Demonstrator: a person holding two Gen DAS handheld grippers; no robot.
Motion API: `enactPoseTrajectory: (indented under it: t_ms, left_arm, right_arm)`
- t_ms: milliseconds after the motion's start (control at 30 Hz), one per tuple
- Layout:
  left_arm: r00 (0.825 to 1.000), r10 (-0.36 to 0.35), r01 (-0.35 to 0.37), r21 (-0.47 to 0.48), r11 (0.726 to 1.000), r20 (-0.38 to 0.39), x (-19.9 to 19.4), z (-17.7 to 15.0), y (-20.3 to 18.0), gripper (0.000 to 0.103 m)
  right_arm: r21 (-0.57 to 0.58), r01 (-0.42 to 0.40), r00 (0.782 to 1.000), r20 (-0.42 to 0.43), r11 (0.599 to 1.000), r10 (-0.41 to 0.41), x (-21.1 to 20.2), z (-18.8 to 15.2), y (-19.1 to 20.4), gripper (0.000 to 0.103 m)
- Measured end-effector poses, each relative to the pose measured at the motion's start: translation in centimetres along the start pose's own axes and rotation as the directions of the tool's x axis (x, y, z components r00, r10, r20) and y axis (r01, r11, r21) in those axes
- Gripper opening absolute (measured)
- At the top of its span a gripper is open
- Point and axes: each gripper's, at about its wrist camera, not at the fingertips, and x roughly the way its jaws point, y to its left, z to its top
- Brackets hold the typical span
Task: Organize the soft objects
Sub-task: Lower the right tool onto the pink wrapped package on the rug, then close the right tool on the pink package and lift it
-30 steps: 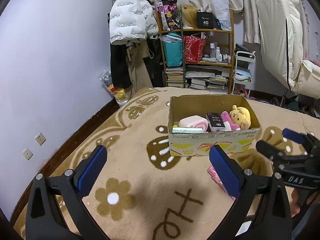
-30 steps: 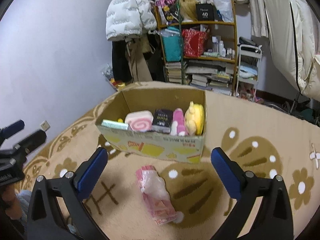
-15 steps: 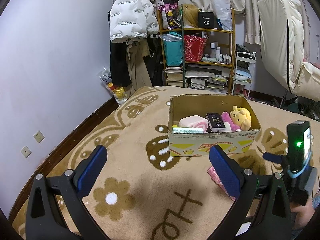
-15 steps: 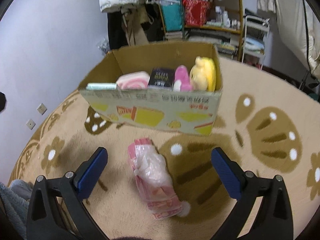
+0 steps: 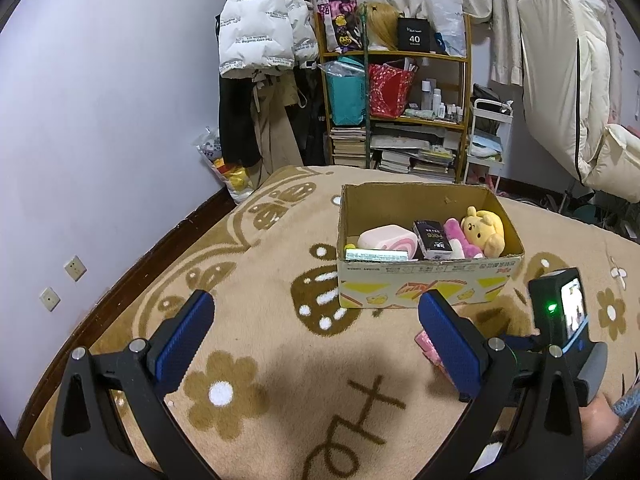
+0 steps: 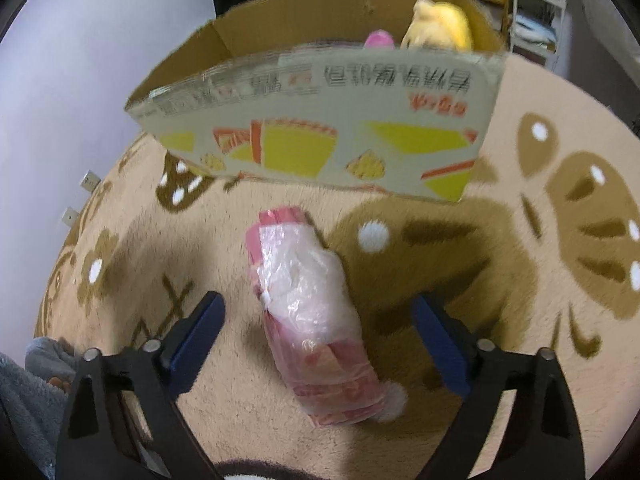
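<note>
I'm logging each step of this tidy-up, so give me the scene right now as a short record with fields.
target: pink plastic-wrapped pack, lying on the carpet in front of the box
container: cardboard box, holding a yellow plush and other items
right hand-held gripper: straddling the pack, jaws closing, not touching
left hand-held gripper: open, empty

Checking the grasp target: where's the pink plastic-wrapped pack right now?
Right wrist view: pink pack lies on the carpet in front of the cardboard box, between the closing fingers of the right gripper, untouched.

Cardboard box on carpet, plush toys inside
</note>
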Motion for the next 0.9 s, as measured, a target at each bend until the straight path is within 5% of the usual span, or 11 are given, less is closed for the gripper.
enactPoseTrajectory:
  t_ms: [200, 400, 467, 900]
  left_arm:
    - [1.0, -0.005, 0.005, 0.002, 1.0, -0.001, 0.2, 0.0, -0.2, 0.101]
    - [1.0, -0.005, 0.005, 0.001, 1.0, -0.002, 0.1, 0.0, -0.2, 0.101]
    - [1.0, -0.003, 0.003, 0.003, 1.0, 0.0, 0.1, 0.0, -0.2, 0.101]
    - [1.0, -0.006, 0.006, 0.0, 1.0, -0.002, 0.2, 0.0, -0.2, 0.101]
  right_arm:
    - [-0.09, 0.077, 0.995, -0.052, 0.993, -0.082, 1.6, -0.5, 1.0, 0.055]
    - [-0.102, 0.077, 0.997, -0.013, 0.992, -0.079, 0.4, -0.6, 1.3, 0.04]
    - [-0.088, 0.047, 0.999, 0.013, 0.995, -0.046, -0.5, -0.2, 1.2, 0.017]
    - [-0.159, 0.015, 0.969, 0.248, 0.987, 0.026, -8.8, 0.3, 3.2, 0.016]
